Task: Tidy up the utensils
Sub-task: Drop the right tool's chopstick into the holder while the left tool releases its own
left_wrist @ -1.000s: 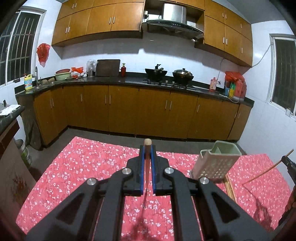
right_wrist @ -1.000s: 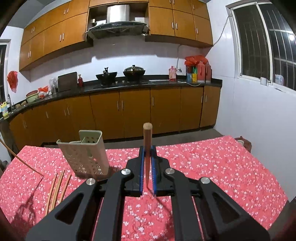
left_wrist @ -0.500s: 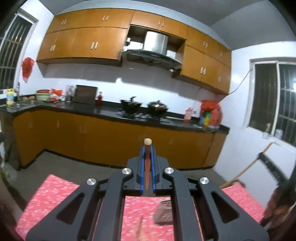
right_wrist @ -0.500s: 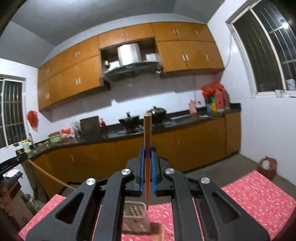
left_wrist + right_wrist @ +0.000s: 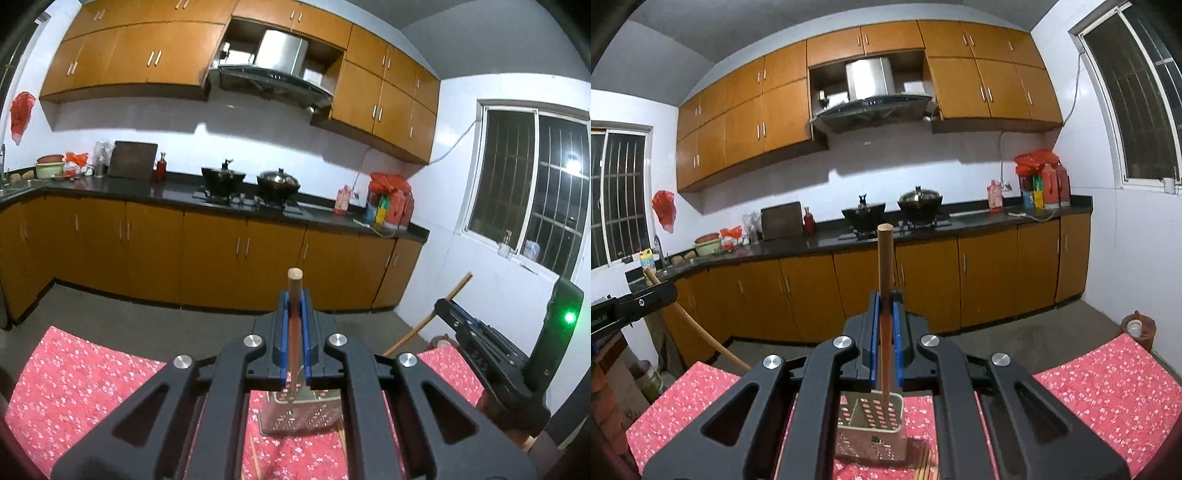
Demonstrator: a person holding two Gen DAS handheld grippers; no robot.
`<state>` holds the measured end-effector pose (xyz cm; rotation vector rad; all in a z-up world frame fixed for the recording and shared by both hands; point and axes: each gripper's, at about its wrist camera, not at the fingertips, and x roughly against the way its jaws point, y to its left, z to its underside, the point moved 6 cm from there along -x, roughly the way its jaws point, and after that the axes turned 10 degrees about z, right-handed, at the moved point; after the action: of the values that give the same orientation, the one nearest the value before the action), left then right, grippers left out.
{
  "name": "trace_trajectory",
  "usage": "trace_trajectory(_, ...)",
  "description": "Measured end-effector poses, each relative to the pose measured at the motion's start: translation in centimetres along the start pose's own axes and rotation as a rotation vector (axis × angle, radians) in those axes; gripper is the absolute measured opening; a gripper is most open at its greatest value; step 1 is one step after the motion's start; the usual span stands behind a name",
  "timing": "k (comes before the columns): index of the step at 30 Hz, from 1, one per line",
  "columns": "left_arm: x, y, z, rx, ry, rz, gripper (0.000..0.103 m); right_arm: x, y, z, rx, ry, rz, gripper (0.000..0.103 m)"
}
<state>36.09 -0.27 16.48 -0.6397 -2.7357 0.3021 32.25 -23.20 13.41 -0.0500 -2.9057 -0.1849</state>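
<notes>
Left wrist view: the left gripper (image 5: 294, 306) has its blue-padded fingers (image 5: 283, 332) pinched on a reddish-brown chopstick (image 5: 294, 325), which stands upright between them with its round end above the fingertips and its lower end over the perforated utensil holder (image 5: 299, 417); whether the tip is inside the holder cannot be told. That holder stands on a table covered with a red floral tablecloth (image 5: 81, 376). At the right edge of this view the right gripper (image 5: 448, 308) is seen from the side, clamped on a lighter wooden chopstick (image 5: 424, 321) that slants up and to the right. Right wrist view: the right gripper (image 5: 885, 306) holds its chopstick (image 5: 885, 295) upright between closed blue pads (image 5: 897, 332), the lower end reaching down into the open top of the holder (image 5: 871, 432). More chopsticks (image 5: 923, 467) lie flat on the cloth (image 5: 1108, 387) just beside the holder's base. At the left edge the left gripper (image 5: 670, 290) appears with its chopstick (image 5: 701, 338) slanting down toward the table.
</notes>
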Motion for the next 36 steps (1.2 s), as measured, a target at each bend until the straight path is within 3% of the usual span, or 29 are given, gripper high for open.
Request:
trace_trajectory(14, -5.0, 1.7, 4.4, 0.022, 0.114, -0.032, 0.007, -1.8, 0.7, 3.1, 0.015, 0.112, -0.024, 0.008)
trace_trajectory(17, -5.0, 2.2, 4.6, 0.035, 0.117, -0.037, 0.014, -1.5, 0.6, 3.2, 0.018, 0.116, -0.025, 0.01)
trace_trajectory(19, -4.7, 2.4, 4.5, 0.04, 0.11, -0.041, 0.024, -1.2, 0.4, 3.0, 0.006, 0.113, -0.026, 0.028)
trace_trajectory(21, -4.2, 2.5, 4.4, 0.044, 0.098, -0.041, 0.025, -0.8, 0.4, 2.7, -0.004, 0.101, -0.024, 0.035)
trace_trajectory(31, 0.2, 3.0, 4.3, 0.062, 0.04, -0.054, 0.033, 3.8, -1.6, 1.7, -0.028, 0.042, -0.016, 0.038)
trace_trajectory(33, 1.4, 3.3, 4.9, 0.065, 0.039, -0.071, 0.035, 5.0, -2.8, 2.6, -0.017, 0.049, 0.017, 0.039)
trace_trajectory(36, 3.2, 4.3, 6.8, 0.046, 0.058, -0.127, 0.039, 5.0, -4.5, 5.9, 0.01, 0.129, 0.071, 0.039)
